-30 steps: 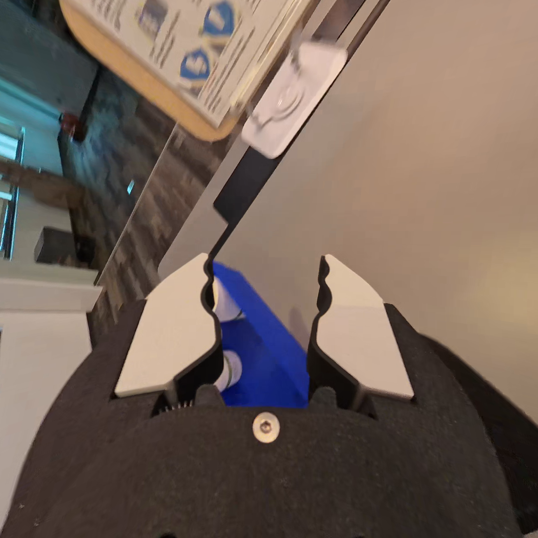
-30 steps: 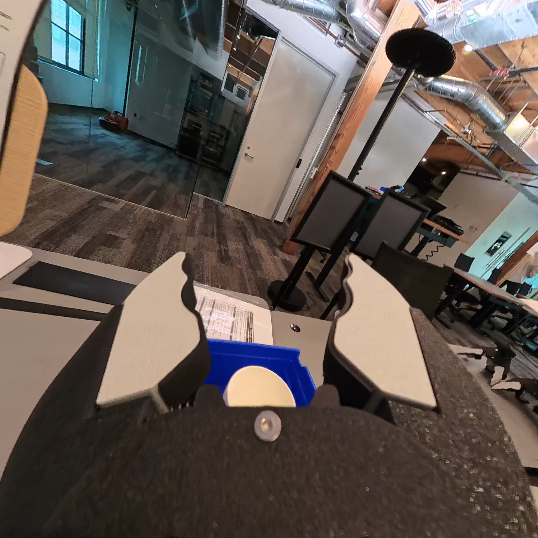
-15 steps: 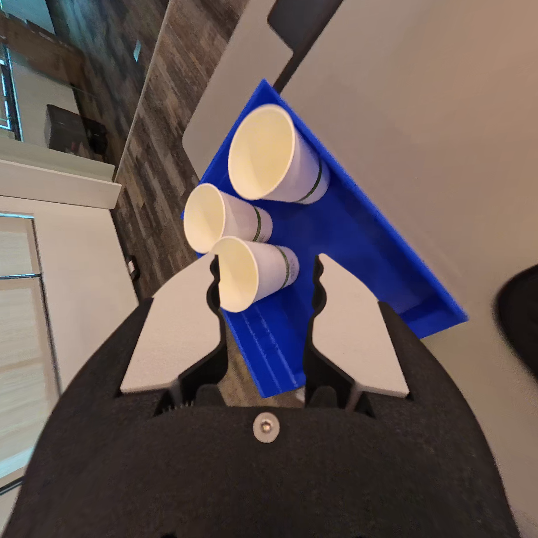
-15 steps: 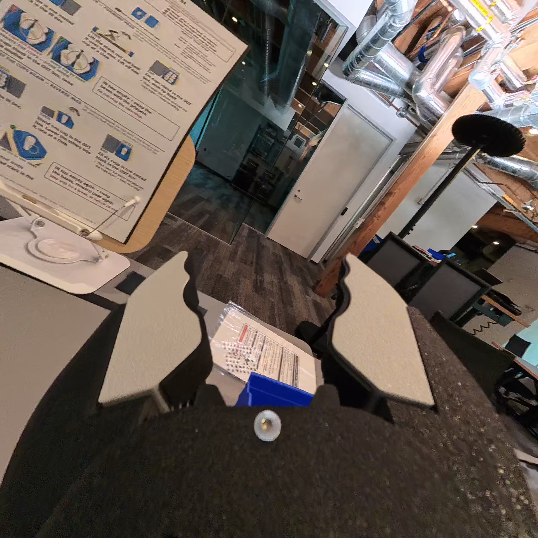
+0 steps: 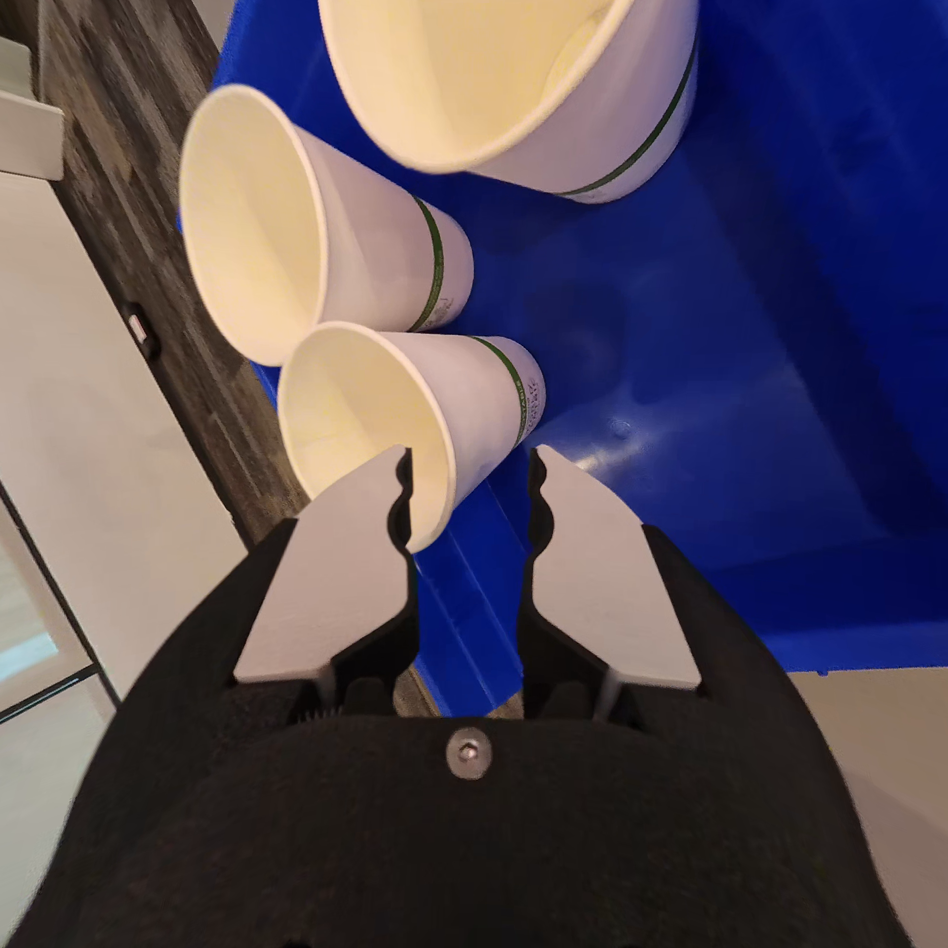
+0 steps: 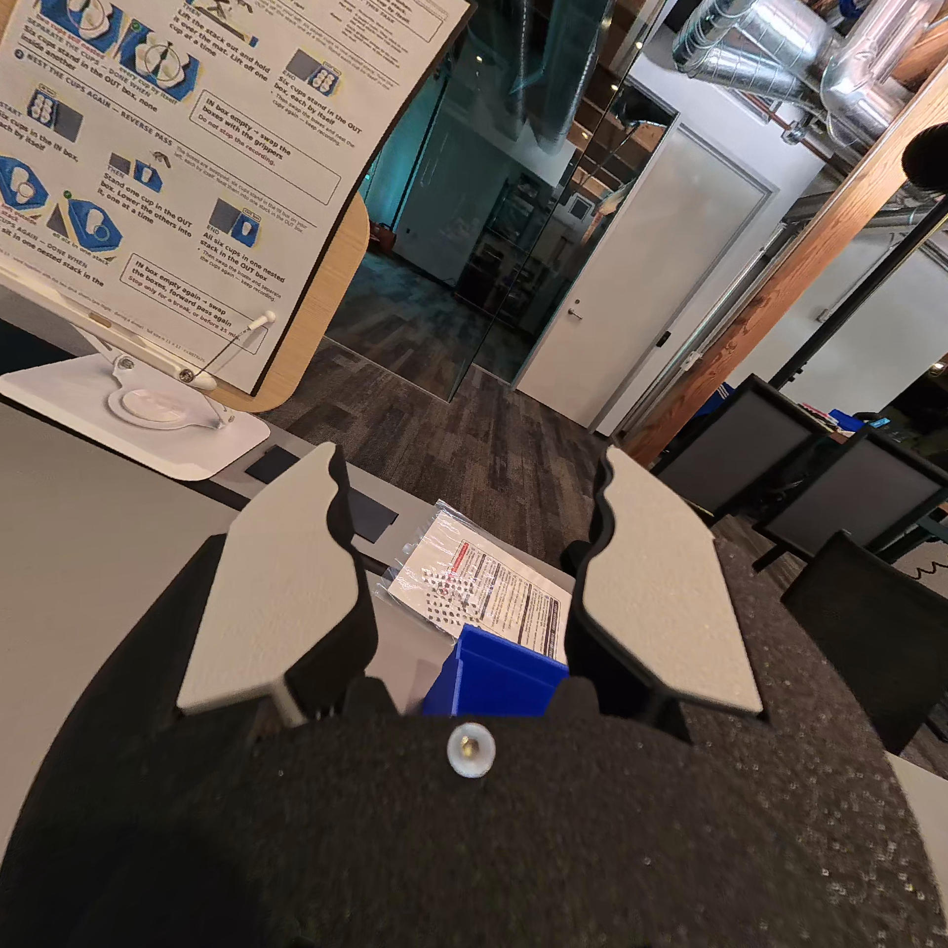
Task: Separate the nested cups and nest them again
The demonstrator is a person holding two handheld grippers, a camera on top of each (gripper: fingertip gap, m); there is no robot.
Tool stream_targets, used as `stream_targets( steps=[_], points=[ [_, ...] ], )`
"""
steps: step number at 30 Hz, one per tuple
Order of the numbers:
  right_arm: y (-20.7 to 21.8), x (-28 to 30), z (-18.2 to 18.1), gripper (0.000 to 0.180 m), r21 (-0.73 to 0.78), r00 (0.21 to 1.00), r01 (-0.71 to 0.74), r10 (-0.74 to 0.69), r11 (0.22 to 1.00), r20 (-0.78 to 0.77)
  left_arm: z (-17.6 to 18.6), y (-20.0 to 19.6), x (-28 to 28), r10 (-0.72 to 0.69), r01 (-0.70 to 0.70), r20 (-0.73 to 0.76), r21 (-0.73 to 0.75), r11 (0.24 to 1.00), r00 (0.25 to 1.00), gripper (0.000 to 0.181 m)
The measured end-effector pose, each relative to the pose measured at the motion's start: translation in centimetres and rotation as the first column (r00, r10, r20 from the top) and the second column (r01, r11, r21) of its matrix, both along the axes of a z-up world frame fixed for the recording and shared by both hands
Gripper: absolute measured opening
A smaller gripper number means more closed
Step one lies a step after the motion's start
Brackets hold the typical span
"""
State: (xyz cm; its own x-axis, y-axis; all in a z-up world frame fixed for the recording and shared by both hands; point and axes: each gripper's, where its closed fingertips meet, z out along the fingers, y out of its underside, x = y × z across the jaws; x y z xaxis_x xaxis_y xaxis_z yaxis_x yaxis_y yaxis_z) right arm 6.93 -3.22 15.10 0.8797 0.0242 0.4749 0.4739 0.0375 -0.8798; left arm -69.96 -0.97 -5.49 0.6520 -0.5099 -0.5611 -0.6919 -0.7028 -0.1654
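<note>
Three white paper cups stand apart from one another in a blue bin [image 5: 744,410]: a near cup [image 5: 410,410], a middle cup [image 5: 318,256] just beside it, and a far cup [image 5: 513,87] cut off by the top edge. None sits inside another, so separation appears done for these three; whether more cups exist outside the frame cannot be told, and re-nesting is judged not yet begun. The left gripper [image 5: 469,454] is parted to a moderate gap and holds nothing; its left finger lies over the rim of the near cup, with that cup's wall in the gap, though contact cannot be confirmed from this angle. The likely step in hand is a rim grasp on the near cup. The right gripper [image 6: 469,456] is wide open and empty, raised and aimed out across the room, with only a corner of a blue bin [image 6: 492,677] below it. The surface is a plain grey table [image 6: 102,538] carrying a printed sheet in a clear sleeve [image 6: 482,585] and an instruction board [image 6: 205,154] on a white stand [image 6: 138,415]. Beyond lie dark plank flooring, a glass partition, a white door [image 6: 641,308], a timber post, exposed ducting and dark monitors.
</note>
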Motion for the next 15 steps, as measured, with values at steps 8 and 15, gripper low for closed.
stream_targets(
  steps=[8,15],
  points=[
    [0.5,0.0,-0.8,0.09,-0.033,1.0,-0.01,0.01,0.999,0.006,-1.8,-0.2,0.0,0.01,-0.009,0.021,-0.047,0.999,1.0,0.022],
    [0.6,-0.3,-1.1,0.089,-0.052,1.0,-0.022,0.023,0.998,0.018,-2.3,-1.5,0.1,0.027,-0.023,0.036,-0.104,0.994,0.999,0.001]
  ],
)
